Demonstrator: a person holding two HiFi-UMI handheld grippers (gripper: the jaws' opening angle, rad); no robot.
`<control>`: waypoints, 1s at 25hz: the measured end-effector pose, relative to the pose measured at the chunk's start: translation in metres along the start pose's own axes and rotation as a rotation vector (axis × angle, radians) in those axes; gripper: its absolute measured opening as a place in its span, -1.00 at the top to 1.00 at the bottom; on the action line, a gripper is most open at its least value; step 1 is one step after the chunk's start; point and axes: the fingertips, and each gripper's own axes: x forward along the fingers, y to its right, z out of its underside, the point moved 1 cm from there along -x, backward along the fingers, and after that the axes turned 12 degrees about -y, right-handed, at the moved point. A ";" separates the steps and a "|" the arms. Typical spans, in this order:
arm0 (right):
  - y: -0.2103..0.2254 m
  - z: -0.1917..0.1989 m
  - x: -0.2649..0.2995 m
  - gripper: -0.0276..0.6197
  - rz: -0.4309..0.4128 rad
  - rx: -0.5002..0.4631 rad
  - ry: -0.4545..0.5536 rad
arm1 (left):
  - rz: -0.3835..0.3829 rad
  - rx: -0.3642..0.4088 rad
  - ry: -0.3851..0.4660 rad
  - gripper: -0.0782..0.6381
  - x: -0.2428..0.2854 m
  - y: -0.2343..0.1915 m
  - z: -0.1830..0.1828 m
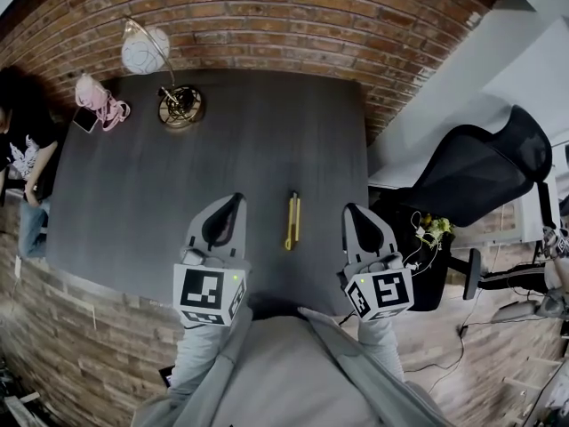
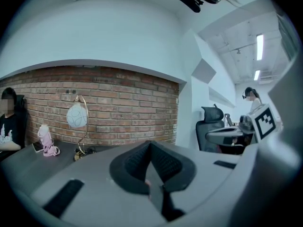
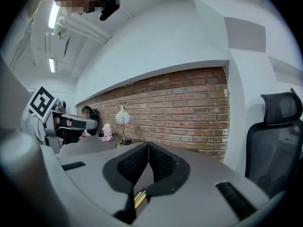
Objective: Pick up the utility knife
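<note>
A yellow utility knife (image 1: 292, 221) lies lengthwise on the dark table (image 1: 267, 140), near its front edge and between my two grippers. My left gripper (image 1: 236, 198) hovers just to its left, jaws shut with nothing in them; in the left gripper view the left gripper (image 2: 150, 144) shows its pads meeting, and the knife is hidden. My right gripper (image 1: 348, 209) hangs just right of the knife, also shut and empty. In the right gripper view the right gripper (image 3: 148, 144) is closed, and a sliver of the yellow knife (image 3: 138, 197) shows through the gap under the pads.
At the table's far left stand a lamp with a white globe (image 1: 145, 50) and brass base (image 1: 180, 106), a pink object (image 1: 100, 100) and a phone (image 1: 84, 120). A person (image 1: 22, 158) sits at the left edge. A black office chair (image 1: 484, 172) stands to the right.
</note>
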 end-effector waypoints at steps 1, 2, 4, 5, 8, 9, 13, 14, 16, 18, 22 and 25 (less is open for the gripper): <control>0.000 0.000 0.001 0.86 0.004 0.001 -0.002 | 0.007 0.002 -0.002 0.73 0.002 -0.001 0.000; 0.000 0.000 0.003 0.86 0.008 0.002 -0.003 | 0.012 0.005 -0.005 0.73 0.004 -0.002 0.000; 0.001 0.000 0.006 0.86 0.016 0.004 -0.009 | 0.020 0.012 -0.007 0.73 0.008 -0.004 -0.001; 0.001 0.001 0.007 0.86 0.019 0.006 -0.012 | 0.025 0.015 -0.008 0.73 0.010 -0.004 -0.001; 0.003 0.005 0.011 0.86 0.030 0.009 -0.022 | 0.036 0.017 -0.012 0.73 0.016 -0.005 0.000; 0.003 0.006 0.012 0.86 0.032 0.008 -0.026 | 0.036 0.015 -0.012 0.73 0.017 -0.005 0.000; 0.005 0.010 0.017 0.86 0.040 0.007 -0.042 | 0.041 0.010 -0.013 0.73 0.021 -0.009 0.000; 0.005 0.012 0.018 0.86 0.043 0.010 -0.048 | 0.043 0.008 -0.014 0.73 0.022 -0.010 0.000; 0.003 0.019 0.023 0.86 0.042 0.007 -0.066 | 0.046 0.003 -0.018 0.73 0.023 -0.011 0.003; -0.001 0.027 0.028 0.86 0.036 0.001 -0.093 | 0.052 -0.001 -0.023 0.73 0.024 -0.012 0.006; -0.010 0.048 0.042 0.86 0.007 0.016 -0.143 | 0.066 -0.003 -0.032 0.73 0.028 -0.013 0.012; -0.016 0.063 0.050 0.85 -0.003 0.023 -0.177 | 0.072 -0.006 -0.040 0.73 0.030 -0.014 0.017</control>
